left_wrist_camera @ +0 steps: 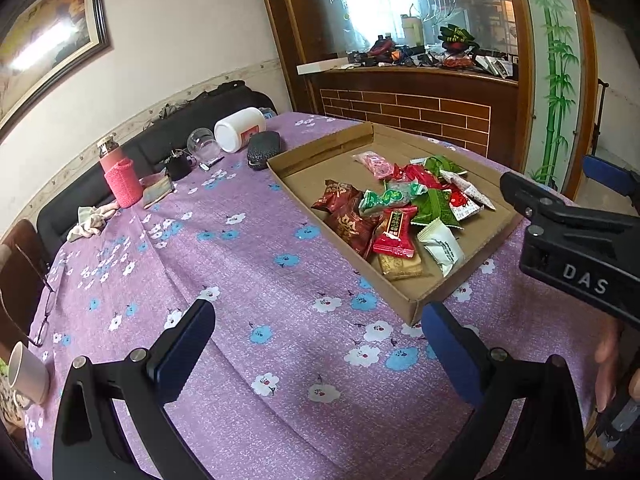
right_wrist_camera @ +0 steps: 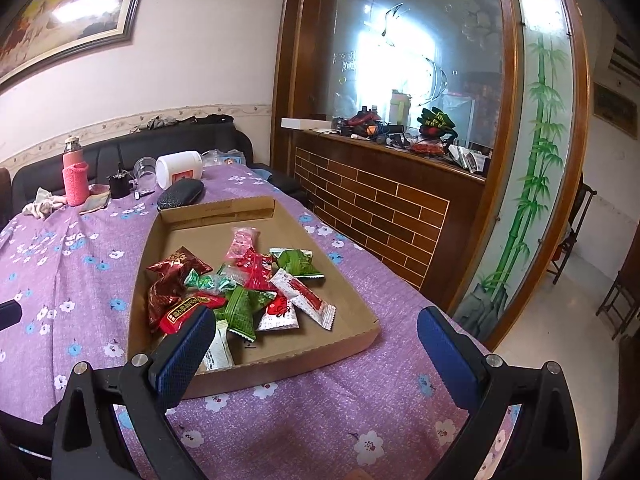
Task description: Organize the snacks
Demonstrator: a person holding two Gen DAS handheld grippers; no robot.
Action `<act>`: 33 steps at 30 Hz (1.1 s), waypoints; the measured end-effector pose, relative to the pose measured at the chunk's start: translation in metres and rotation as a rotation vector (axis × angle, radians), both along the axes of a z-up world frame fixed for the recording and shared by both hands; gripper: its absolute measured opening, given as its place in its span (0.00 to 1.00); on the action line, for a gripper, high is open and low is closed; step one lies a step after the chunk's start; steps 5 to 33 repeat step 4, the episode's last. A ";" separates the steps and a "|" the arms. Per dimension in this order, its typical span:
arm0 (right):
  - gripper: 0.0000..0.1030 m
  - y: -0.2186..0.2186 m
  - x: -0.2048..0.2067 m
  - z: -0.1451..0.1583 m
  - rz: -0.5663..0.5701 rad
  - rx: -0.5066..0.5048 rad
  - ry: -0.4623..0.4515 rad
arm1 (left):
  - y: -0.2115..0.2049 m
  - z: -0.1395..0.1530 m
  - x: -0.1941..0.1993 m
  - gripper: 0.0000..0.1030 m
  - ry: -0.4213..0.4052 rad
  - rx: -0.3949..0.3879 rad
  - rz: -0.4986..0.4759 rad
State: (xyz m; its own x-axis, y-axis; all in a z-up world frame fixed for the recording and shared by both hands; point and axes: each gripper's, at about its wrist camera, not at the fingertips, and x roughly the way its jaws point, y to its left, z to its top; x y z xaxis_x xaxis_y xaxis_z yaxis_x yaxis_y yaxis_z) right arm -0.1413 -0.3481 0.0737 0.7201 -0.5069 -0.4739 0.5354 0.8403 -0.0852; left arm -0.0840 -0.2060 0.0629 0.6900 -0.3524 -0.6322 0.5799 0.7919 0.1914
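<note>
The snacks (right_wrist_camera: 240, 288) lie heaped in the cardboard tray (right_wrist_camera: 352, 336) on the tabletop (left_wrist_camera: 240, 280), none left outside it; sorting seems unstarted. The left gripper (left_wrist_camera: 316, 344) at 6 o'clock and right gripper (right_wrist_camera: 316, 344) gape empty.

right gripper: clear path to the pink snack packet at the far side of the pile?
Probably yes. The right gripper is open and empty at the cardboard tray's near edge. The pink packet lies uncovered beyond the pile; reaching over the low wall looks unobstructed.
</note>
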 end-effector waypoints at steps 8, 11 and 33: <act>0.99 -0.001 0.002 -0.001 0.000 0.005 0.001 | -0.003 -0.001 -0.004 1.00 -0.019 0.018 0.001; 0.99 -0.001 0.002 -0.001 0.000 0.005 0.001 | -0.003 -0.001 -0.004 1.00 -0.019 0.018 0.001; 0.99 -0.001 0.002 -0.001 0.000 0.005 0.001 | -0.003 -0.001 -0.004 1.00 -0.019 0.018 0.001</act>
